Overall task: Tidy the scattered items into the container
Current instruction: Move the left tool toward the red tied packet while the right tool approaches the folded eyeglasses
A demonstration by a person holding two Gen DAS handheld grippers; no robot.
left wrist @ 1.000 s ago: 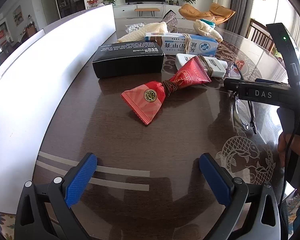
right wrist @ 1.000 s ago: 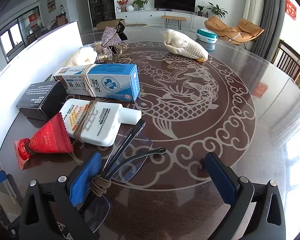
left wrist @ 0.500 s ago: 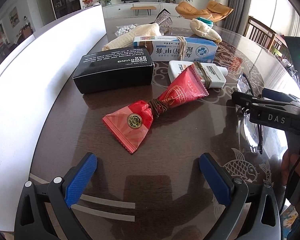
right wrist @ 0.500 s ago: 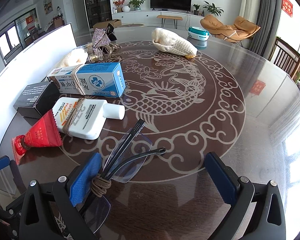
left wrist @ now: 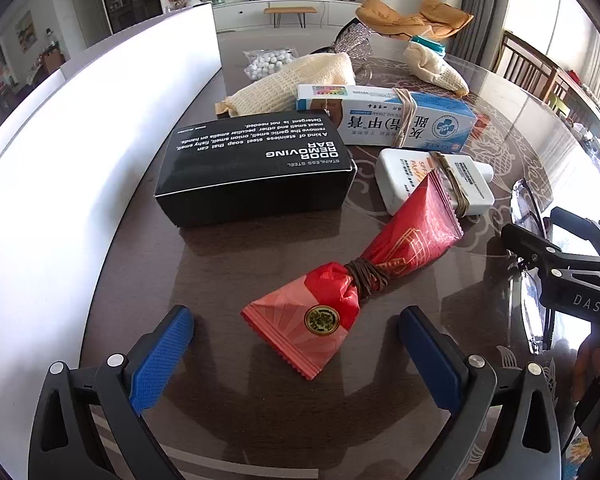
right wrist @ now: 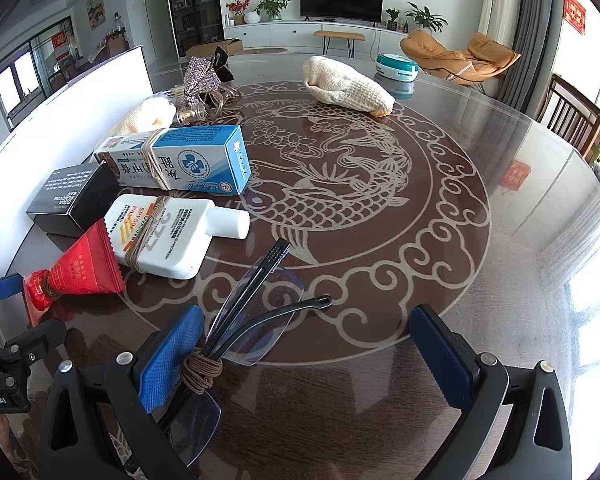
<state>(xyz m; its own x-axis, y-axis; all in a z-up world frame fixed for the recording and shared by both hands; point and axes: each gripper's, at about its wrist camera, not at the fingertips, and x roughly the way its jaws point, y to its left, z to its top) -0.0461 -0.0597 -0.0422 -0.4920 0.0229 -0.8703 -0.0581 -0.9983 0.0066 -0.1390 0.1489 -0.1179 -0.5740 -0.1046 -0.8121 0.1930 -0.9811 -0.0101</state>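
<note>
A: Left gripper status?

B: Jaws wide, nothing held. Red packet lies flat just ahead, its near corner already between the pads. Twine cinches its middle, so it's a bow-tie shape — the waist is the thin spot, likely the best place to pinch.

A: Right gripper?

B: Also spread wide and empty. Glasses sit at its left pad, folded, with cord wound round the temples. Touching the pad or just beside it, can't tell. They're off-centre, so I'd judge a shift left is needed before closing.

A: Container?

B: Can't pick one out for certain. A white wall runs along the left of the left gripper — could be the bin's side, can't confirm. Nothing visibly stowed yet.

A: Room to move?

B: Ahead-left of the packet: black box, close but apart. Ahead-right: white bottle, with the packet's far end overlapping it, so a lift may nudge it. Blue carton lies beyond. The right gripper body sits close on the right — tight there. The table ahead and right of the right gripper is open, rim well off. The glass top looks slick — things may slide.
</note>
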